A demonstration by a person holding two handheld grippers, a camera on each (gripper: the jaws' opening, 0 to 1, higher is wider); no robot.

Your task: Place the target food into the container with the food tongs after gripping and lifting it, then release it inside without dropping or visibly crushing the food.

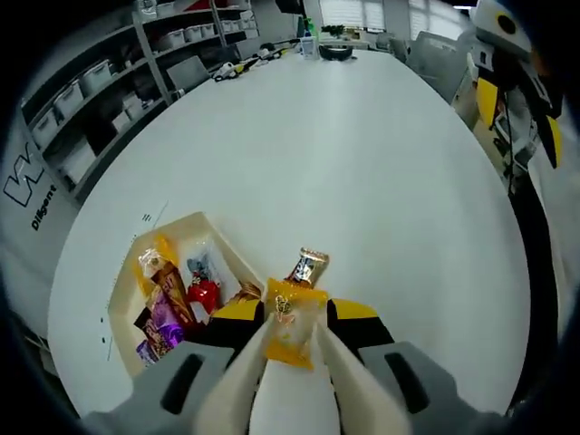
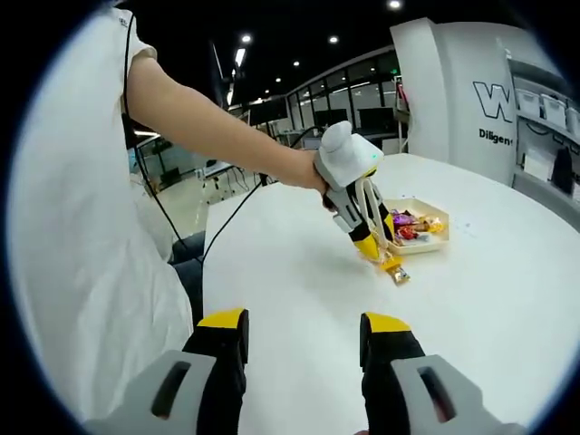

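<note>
1. I see the orange snack packet point(image 1: 292, 324) pinched between the cream food tongs point(image 1: 272, 362), which my left gripper point(image 1: 294, 317) squeezes closed, just beside the container's point(image 1: 237, 246) near rim.
2. Wrapped snacks point(image 1: 172, 304) fill the container.
3. My right gripper point(image 2: 304, 335) hangs parted, holding nothing.
4. The white table point(image 1: 362, 154) lies open beyond.

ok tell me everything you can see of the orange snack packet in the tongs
The orange snack packet is a small, glossy, crinkled plastic wrapper with a printed picture on its front. It is pinched between the two pale tongs that the left gripper squeezes, just right of the cream tray of wrapped snacks. A brown-and-gold wrapped sweet lies just beyond it. In the right gripper view the packet hangs low by the white table.
</note>
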